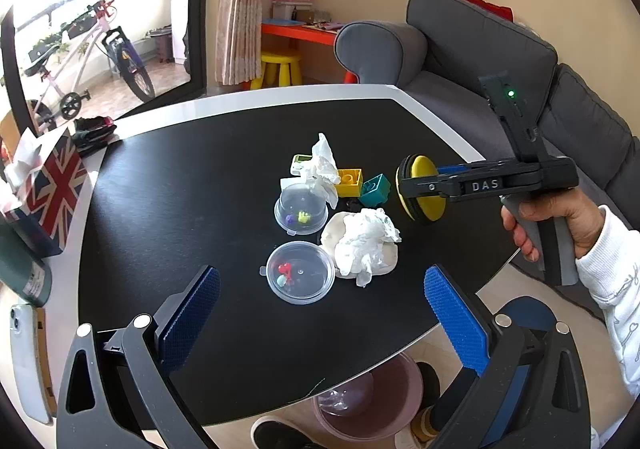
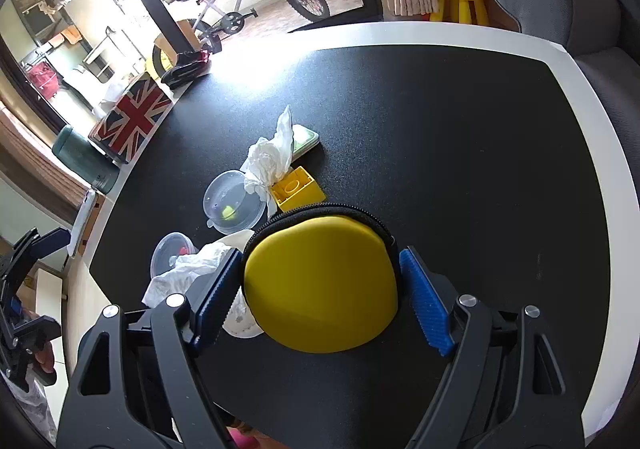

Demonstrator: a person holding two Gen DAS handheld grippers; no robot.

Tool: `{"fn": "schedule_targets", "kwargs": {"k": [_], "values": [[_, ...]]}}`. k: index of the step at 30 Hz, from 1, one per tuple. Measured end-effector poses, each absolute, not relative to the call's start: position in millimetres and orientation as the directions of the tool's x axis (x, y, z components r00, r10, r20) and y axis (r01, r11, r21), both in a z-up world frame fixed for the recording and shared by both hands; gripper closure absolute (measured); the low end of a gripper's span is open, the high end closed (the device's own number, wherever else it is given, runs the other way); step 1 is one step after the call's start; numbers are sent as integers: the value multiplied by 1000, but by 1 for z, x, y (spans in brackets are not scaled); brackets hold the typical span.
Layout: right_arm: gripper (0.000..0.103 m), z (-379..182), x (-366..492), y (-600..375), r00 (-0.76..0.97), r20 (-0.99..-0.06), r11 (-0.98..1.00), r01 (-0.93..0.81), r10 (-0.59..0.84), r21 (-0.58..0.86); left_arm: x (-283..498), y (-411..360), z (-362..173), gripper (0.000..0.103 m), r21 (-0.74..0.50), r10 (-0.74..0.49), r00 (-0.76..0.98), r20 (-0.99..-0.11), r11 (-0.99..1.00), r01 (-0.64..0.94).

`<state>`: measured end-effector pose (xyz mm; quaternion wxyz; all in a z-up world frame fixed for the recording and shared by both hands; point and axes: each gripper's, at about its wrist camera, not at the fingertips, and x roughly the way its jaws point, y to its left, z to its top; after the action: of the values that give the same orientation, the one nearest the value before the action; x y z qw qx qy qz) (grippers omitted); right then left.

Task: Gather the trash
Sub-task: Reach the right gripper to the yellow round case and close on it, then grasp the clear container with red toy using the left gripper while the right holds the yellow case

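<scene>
Sunlight from a balcony door with a bicycle (image 1: 86, 61) behind it falls across a black table (image 1: 224, 177) with a white rim; a grey sofa (image 1: 472, 49) stands at its far right. Near the middle of the table lies the trash — one crumpled tissue (image 1: 324, 165) at the far side, resting against a yellow block (image 1: 349, 182), and a second crumpled tissue (image 1: 366, 241) nearer, lying on a white disc. A teal block (image 1: 375, 190) sits just right of the yellow one. Left of the tissues are two clear plastic containers (image 1: 301, 272), each with small coloured bits inside. A tissue box (image 1: 48, 189) with a Union Jack pattern stands at the table's left edge, and a pink bin (image 1: 368, 401) shows on the floor below the near edge.

The right gripper (image 2: 320, 281), held in a hand (image 1: 560, 225) with a white sleeve, is clamped on a round yellow zip case (image 2: 320, 281) — both blue pads press its sides, and it hangs right of the teal block. The left gripper (image 1: 320, 305) hovers over the near side of the table with its fingers wide apart and nothing between them.
</scene>
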<state>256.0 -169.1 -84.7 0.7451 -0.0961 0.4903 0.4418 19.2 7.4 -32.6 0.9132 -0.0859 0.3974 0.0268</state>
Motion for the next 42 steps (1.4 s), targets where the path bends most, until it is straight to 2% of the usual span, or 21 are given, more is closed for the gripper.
{"fn": "schedule_targets", "kwargs": {"k": [10, 19, 27, 29, 30, 31, 32, 33, 42], "values": [[24, -58, 242, -184, 150, -803, 571, -777, 577, 265, 43, 15, -56, 5, -118, -35, 619, -784, 988, -94], [24, -55, 242, -193, 158, -802, 579, -771, 576, 264, 74, 21, -89, 5, -87, -67, 493, -868, 996, -18], [24, -56, 243, -193, 157, -808, 581, -772, 567, 258, 86, 20, -104, 6, -66, -82, 444, -892, 997, 50], [24, -57, 243, -193, 156, -809, 581, -773, 567, 257, 88, 19, -107, 10, -50, -69, 436, -897, 997, 57], [24, -57, 243, -192, 155, -809, 579, -774, 566, 258, 89, 20, -109, 20, -61, -81, 430, -899, 996, 59], [24, -57, 243, -192, 154, -810, 578, -774, 566, 257, 90, 20, -111, 25, -72, -91, 420, -903, 996, 61], [24, -57, 243, -191, 154, -810, 577, -775, 566, 256, 91, 22, -113, 36, -80, -98, 412, -906, 995, 60], [24, -57, 242, -191, 152, -810, 576, -776, 566, 257, 91, 22, -114, 38, -87, -104, 408, -907, 994, 60], [24, -61, 237, -187, 158, -813, 573, -783, 561, 243, 78, 25, -104, 39, -101, -106, 433, -895, 994, 34]]}}
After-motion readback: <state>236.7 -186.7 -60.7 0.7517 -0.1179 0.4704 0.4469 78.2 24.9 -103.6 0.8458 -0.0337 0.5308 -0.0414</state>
